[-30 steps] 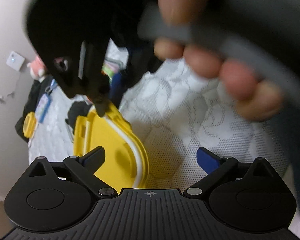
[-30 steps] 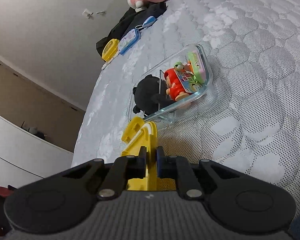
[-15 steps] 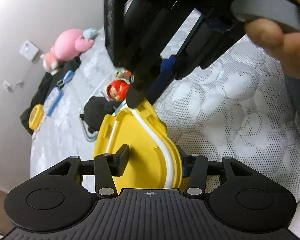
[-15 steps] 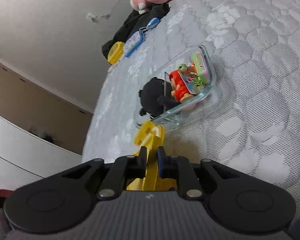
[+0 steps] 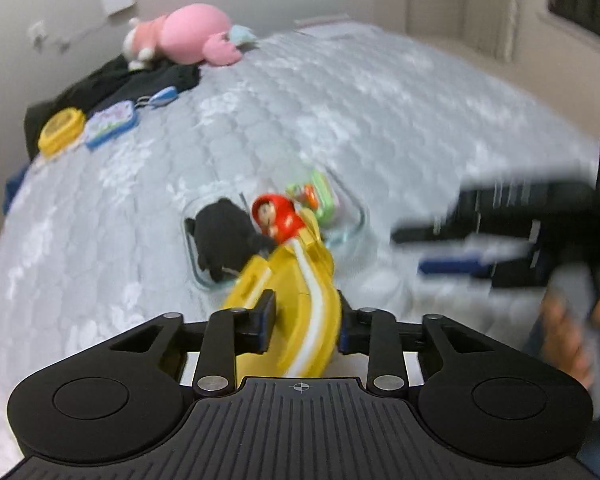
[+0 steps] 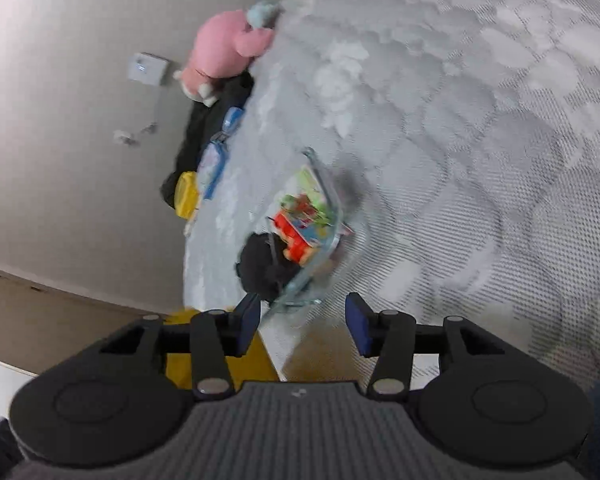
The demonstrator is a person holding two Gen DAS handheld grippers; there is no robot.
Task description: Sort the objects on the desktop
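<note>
My left gripper [image 5: 304, 322] is shut on a yellow lid [image 5: 296, 292] with a white seal and holds it just in front of a clear glass container [image 5: 352, 216]. The container sits on the mattress and holds a black plush [image 5: 224, 240], a red figure [image 5: 276, 218] and green toys [image 5: 320, 198]. My right gripper [image 6: 302, 324] is open and empty, above the container [image 6: 324, 236]; a part of the yellow lid [image 6: 220, 364] shows under its left finger. The right gripper also shows blurred at the right of the left wrist view [image 5: 480, 248].
A pink plush [image 5: 188, 36] lies on black clothing [image 5: 112, 80] at the mattress's far end by the wall. A small yellow box [image 5: 60, 132] and a blue-rimmed case [image 5: 110, 128] lie beside it. The mattress edge [image 6: 188, 264] drops off left of the container.
My left gripper closed on the yellow lid. My right gripper let go of the lid, opened and pulled away to the right.
</note>
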